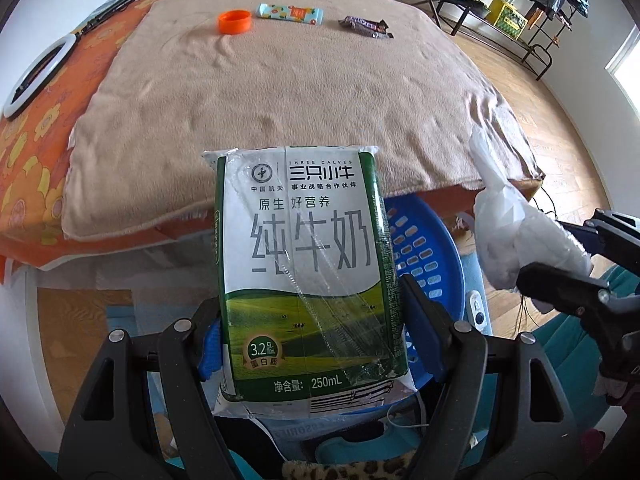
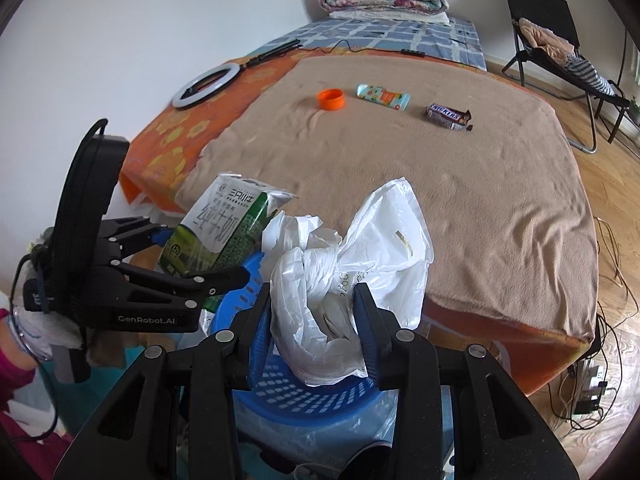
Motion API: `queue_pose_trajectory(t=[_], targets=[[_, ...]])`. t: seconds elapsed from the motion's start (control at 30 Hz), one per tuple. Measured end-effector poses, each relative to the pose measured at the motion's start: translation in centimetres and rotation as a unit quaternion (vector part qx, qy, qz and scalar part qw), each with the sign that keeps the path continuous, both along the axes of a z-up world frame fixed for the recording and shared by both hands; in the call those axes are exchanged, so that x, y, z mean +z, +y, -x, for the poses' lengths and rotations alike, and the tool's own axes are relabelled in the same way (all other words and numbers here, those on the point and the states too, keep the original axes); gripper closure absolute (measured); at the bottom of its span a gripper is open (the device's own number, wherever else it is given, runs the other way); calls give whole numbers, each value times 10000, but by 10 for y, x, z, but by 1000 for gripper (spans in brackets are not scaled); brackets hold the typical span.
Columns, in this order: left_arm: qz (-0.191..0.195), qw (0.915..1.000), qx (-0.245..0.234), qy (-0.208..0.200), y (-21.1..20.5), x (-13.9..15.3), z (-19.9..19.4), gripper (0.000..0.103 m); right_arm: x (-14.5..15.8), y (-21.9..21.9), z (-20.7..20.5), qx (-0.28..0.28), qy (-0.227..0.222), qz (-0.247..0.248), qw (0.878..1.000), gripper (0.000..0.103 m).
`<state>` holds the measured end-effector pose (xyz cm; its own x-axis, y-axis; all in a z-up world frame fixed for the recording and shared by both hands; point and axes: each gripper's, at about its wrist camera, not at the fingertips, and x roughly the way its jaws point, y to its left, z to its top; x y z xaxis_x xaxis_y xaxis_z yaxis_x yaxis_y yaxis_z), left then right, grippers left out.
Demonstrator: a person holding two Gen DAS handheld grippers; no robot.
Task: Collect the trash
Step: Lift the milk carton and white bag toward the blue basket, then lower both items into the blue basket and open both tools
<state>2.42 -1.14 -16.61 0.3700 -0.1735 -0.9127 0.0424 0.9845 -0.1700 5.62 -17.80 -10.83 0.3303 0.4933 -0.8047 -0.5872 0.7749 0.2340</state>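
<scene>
Left gripper (image 1: 312,312) jaws clamped on milk carton (image 1: 308,272); right gripper (image 2: 312,320) jaws pinching crumpled plastic bag (image 2: 344,280). Both above blue basket (image 2: 304,396) beside bed. Centre each over opening before releasing; bag may snag.

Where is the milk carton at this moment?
The milk carton is clamped in the left gripper, held above the blue basket at the bed's near edge; in the right wrist view it sits left of the white plastic bag.
</scene>
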Motion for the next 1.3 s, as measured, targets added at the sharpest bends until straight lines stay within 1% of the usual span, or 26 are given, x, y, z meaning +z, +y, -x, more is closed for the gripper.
queue_pose_trajectory(t=[0.13,0.27,0.4,0.5,0.77,0.83,0.97,1.07,1.1,1.13,1.3], targets=[[58,9995,48,298,1,-21,8,26,-24,7,17,183,281,128,9994,66],[75,9987,41,493,1,-34,14,26,-45,11,24,253,540,199,9980,66],[183,9971,79,729,3,-47,13,26,-57,16,27,333,653,307,9968,66],[173,9961,103,857,5,-55,11,26,-64,20,26,363,723,365,9960,66],[76,9957,93,916,3,-63,9,26,-85,25,25,363,986,407,9936,66],[26,9955,122,944,3,-65,7,25,-86,27,22,339,998,432,9935,63],[34,9948,190,995,7,-67,5,24,-87,26,16,237,995,458,9937,63],[45,9943,234,1044,8,-70,3,24,-88,25,12,165,1005,479,9936,57],[63,9941,236,1058,9,-70,3,24,-88,24,11,145,1005,484,9937,50],[74,9940,239,1064,10,-71,3,24,-89,23,11,125,1001,485,9937,47],[97,9942,226,1051,10,-70,2,24,-90,19,9,53,998,478,9938,47]])
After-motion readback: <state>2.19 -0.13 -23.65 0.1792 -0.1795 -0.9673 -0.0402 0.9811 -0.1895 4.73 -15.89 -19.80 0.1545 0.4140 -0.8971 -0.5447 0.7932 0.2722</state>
